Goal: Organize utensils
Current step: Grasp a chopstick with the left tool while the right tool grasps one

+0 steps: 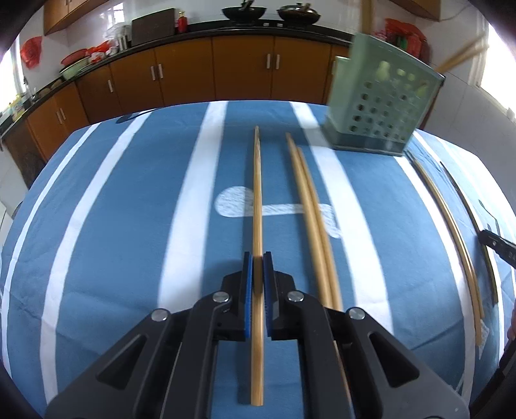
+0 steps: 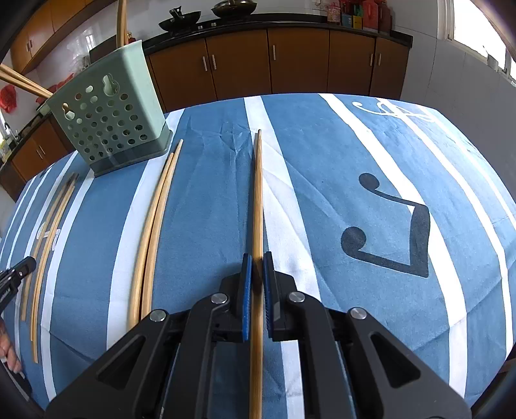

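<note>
A bamboo chopstick (image 1: 257, 206) is clamped between the blue pads of the left gripper (image 1: 257, 258), its shaft running from the jaws toward 12 o'clock. Just to its right, at 1 o'clock, a pair of chopsticks (image 1: 309, 212) is seen lying side by side on the cloth. At 2 o'clock a green perforated utensil holder (image 1: 380, 106) is stood upright, with further chopsticks (image 1: 461, 56) leaning out of its top. Another pair (image 1: 451, 219) is laid along the far right, at 3 o'clock.

In the right wrist view, a second chopstick (image 2: 257, 199) is gripped tightly by the right gripper (image 2: 257, 261) and pointed to 12 o'clock. The holder (image 2: 109, 116) is placed at 10 o'clock, and loose pairs (image 2: 154, 225) are spread at 9 o'clock. Nothing is found between either held stick and the holder except open cloth.

The table is covered by a blue tablecloth (image 2: 200, 206) with white stripes and dark music notes (image 2: 396, 238). Brown cabinets (image 1: 187, 71) and two woks (image 1: 243, 13) are set along the back.
</note>
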`<state>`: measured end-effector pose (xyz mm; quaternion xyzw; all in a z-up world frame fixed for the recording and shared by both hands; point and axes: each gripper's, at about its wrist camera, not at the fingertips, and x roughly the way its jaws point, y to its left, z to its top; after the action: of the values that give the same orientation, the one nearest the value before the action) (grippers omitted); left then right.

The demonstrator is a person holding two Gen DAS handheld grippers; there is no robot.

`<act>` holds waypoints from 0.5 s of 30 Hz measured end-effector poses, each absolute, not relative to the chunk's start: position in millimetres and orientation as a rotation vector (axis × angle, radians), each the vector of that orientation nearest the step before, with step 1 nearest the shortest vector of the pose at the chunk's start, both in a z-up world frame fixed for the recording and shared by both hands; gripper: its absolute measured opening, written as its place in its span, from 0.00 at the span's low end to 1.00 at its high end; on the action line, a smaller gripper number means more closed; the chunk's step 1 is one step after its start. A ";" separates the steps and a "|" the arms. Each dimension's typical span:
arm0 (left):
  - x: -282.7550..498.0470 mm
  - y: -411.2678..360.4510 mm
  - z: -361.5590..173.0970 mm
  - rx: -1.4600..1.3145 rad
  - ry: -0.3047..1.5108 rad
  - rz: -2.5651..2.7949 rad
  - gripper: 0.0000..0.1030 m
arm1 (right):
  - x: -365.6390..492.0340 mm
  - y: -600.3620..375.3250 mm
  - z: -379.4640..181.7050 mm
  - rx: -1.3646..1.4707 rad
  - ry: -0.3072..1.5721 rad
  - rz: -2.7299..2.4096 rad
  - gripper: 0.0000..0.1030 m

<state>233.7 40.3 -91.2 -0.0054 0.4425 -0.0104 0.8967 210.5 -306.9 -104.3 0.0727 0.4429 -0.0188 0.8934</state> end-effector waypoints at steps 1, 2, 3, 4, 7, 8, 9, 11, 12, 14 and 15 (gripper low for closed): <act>235.4 45.5 -91.1 -0.016 0.917 -0.011 0.07 | 211.0 -306.6 -104.2 0.150 0.918 -0.038 0.08; 237.9 52.2 -90.8 -0.020 0.917 0.002 0.07 | 211.6 -306.2 -104.2 0.148 0.916 -0.038 0.08; 239.6 57.1 -90.4 -0.022 0.916 0.012 0.07 | 212.6 -305.4 -104.2 0.144 0.914 -0.037 0.08; 240.9 61.3 -90.4 -0.024 0.915 0.018 0.07 | 213.5 -304.5 -104.1 0.140 0.912 -0.034 0.08; 243.6 70.6 -90.2 -0.046 0.910 0.008 0.08 | 216.0 -301.7 -104.9 0.127 0.898 -0.022 0.08; 243.8 71.9 -90.3 -0.050 0.906 0.005 0.08 | 216.6 -301.3 -105.0 0.123 0.894 -0.021 0.08; 243.3 71.8 -90.8 -0.051 0.902 0.004 0.08 | 217.5 -301.0 -105.3 0.120 0.888 -0.020 0.08; 242.0 70.7 -91.5 -0.044 0.892 0.004 0.08 | 218.7 -301.4 -105.6 0.121 0.882 -0.021 0.08; 242.3 70.8 -91.5 -0.045 0.891 0.002 0.09 | 218.8 -301.7 -105.8 0.123 0.878 -0.021 0.08; 242.4 71.6 -91.6 -0.053 0.892 -0.001 0.09 | 218.5 -301.2 -106.1 0.121 0.872 -0.023 0.08; 242.3 72.0 -91.7 -0.058 0.892 -0.003 0.09 | 217.5 -300.4 -106.5 0.115 0.865 -0.024 0.08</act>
<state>242.3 72.0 -91.7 -0.0279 0.4311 -0.0015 0.9019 217.5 -300.4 -106.5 0.0558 0.4189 -0.0117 0.9063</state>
